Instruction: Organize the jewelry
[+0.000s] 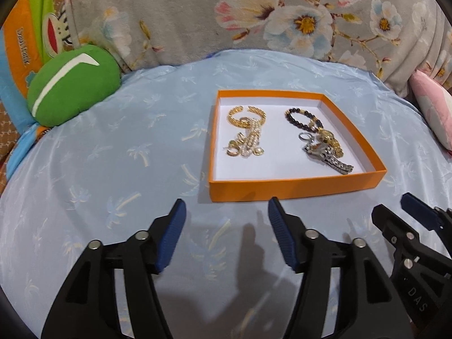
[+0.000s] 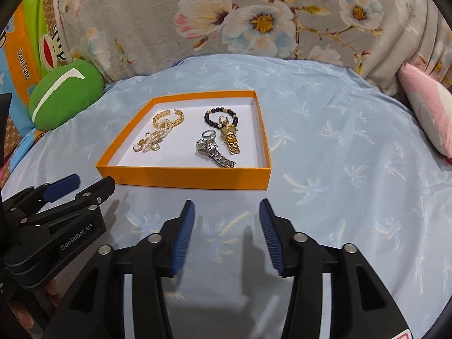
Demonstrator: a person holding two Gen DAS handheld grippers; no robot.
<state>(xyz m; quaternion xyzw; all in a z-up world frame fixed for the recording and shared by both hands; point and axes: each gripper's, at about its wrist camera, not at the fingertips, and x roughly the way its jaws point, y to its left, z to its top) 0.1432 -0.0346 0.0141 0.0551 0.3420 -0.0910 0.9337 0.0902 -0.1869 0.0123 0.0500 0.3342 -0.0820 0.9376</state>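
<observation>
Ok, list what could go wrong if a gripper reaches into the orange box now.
1. In the shallow orange cardboard box, the silver metal watch touches the gold watch and dark beaded bracelet; lifting one may drag the others.
2. The pearl strand overlaps the gold cuff bracelet and could snag.

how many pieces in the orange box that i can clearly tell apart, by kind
In the orange box, counting only pieces that can be told apart:
watches: 2 (silver watch, gold watch)
bracelets: 2 (gold bracelet, black bead bracelet)
silver ring: 1
pearl piece: 1
total: 6
The small gold bits beside the pearls are too tangled to count.
</observation>
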